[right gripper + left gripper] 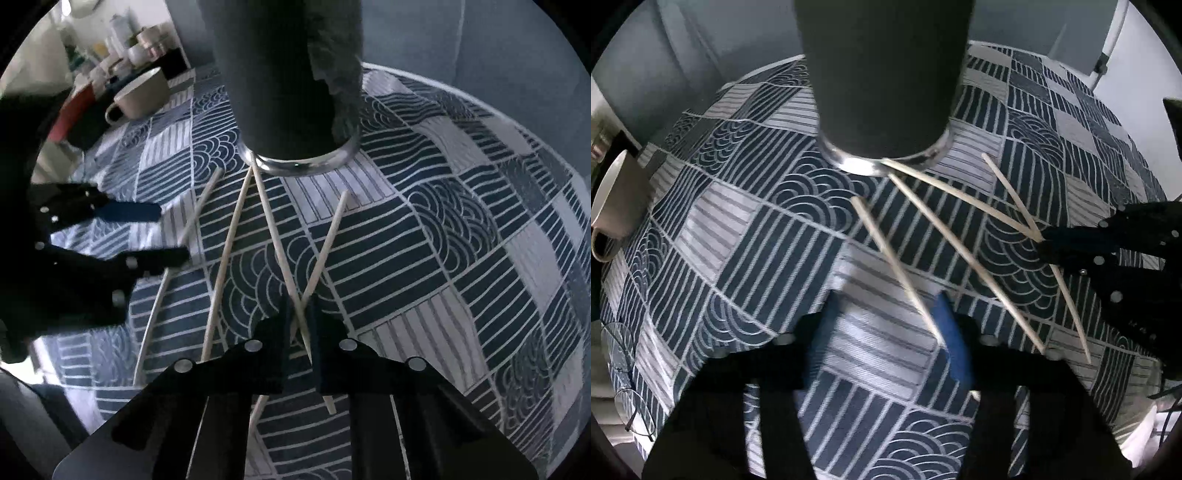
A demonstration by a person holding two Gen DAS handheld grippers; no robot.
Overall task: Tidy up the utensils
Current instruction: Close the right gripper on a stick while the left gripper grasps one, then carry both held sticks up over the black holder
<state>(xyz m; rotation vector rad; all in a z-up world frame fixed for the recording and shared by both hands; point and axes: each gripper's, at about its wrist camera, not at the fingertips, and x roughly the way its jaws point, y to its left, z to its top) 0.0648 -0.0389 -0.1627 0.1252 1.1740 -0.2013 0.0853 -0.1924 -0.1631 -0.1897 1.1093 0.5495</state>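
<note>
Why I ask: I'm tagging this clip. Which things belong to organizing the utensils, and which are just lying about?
Part of the job:
four chopsticks
dark tumbler, likely their holder
right gripper, shut on two crossed chopsticks
left gripper, open around one

Lying about:
beige mug
eyeglasses
patterned tablecloth underneath

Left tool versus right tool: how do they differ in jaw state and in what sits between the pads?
The left tool is open, with its pads wide apart; the right tool is shut. A single chopstick lies between the left tool's pads, close to one pad; the right tool pinches two crossed chopsticks. Both point down at the patterned cloth near the dark cup.
</note>
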